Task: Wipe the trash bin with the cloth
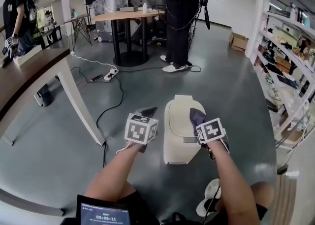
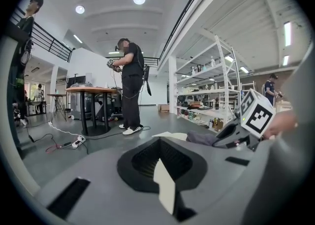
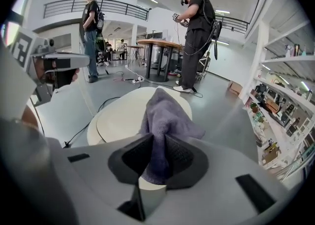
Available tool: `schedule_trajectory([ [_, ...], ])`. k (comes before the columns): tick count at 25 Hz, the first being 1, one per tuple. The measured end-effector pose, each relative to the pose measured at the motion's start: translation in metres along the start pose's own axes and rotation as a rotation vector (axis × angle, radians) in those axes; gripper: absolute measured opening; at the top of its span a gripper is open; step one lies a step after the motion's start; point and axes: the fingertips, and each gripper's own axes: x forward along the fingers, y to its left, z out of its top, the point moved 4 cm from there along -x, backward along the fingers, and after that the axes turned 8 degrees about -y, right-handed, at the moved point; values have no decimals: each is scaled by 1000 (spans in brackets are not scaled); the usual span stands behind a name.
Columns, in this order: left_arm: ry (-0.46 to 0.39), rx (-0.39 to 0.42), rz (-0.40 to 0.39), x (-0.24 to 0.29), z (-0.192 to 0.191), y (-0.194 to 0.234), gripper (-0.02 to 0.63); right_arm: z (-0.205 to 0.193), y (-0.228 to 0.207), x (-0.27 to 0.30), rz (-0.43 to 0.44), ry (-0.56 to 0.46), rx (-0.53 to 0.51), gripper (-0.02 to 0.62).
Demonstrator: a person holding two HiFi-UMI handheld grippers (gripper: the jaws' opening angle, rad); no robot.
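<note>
Purple-grey cloth (image 3: 165, 115), thick and nappy like a microfibre towel, is pinched between the ribbed black pads of the right gripper (image 3: 157, 143). The right gripper view shows the jaws clamped on a bunched fold, with the loose end flopping forward over the lid of the trash bin (image 3: 120, 118). The head view does not show that grip: there the cloth (image 1: 197, 116) is only a dark tuft ahead of the right gripper (image 1: 201, 121), over the bin's right edge.

The head view does show the whole bin (image 1: 179, 120). It is smooth cream plastic, a rounded rectangle with a flat inset lid, and it stands on a polished grey floor (image 1: 236, 86). The left gripper (image 1: 147, 112) hangs just left of the bin.

In the left gripper view, the left gripper (image 2: 160, 143) has its jaws together at the tips with nothing between them. Past them only a sliver of the bin (image 2: 170, 134) and the cloth (image 2: 199, 138) can be seen.

Beyond the bin, a person (image 1: 179, 17) stands by a round wooden table (image 1: 129, 15) on a black pedestal. A white power strip (image 1: 110, 75) lies on the floor beyond the bin to its left. White metal shelving (image 1: 290, 47) runs along the bin's right.
</note>
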Motion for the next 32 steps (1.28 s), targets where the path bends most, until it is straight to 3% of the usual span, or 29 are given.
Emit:
schedule_trajectory([
  [9,15,6,-22,9,-3,-13,0,-13,-19,-11,-47,-16,32,69],
  [16,-2,-14,-36,7,2,-22,0,12,46,-44,81,-172,39,69],
  [20,-12,-34,-41,4,4,-25,0,13,88,-45,138,-193,20,69],
  [25,4,-18,-43,-4,0,-29,0,-3,119,-30,120,-177,-39,69],
  [32,24,-4,-24,-15,-7,-28,0,-9,113,-34,92,-231,5,69],
])
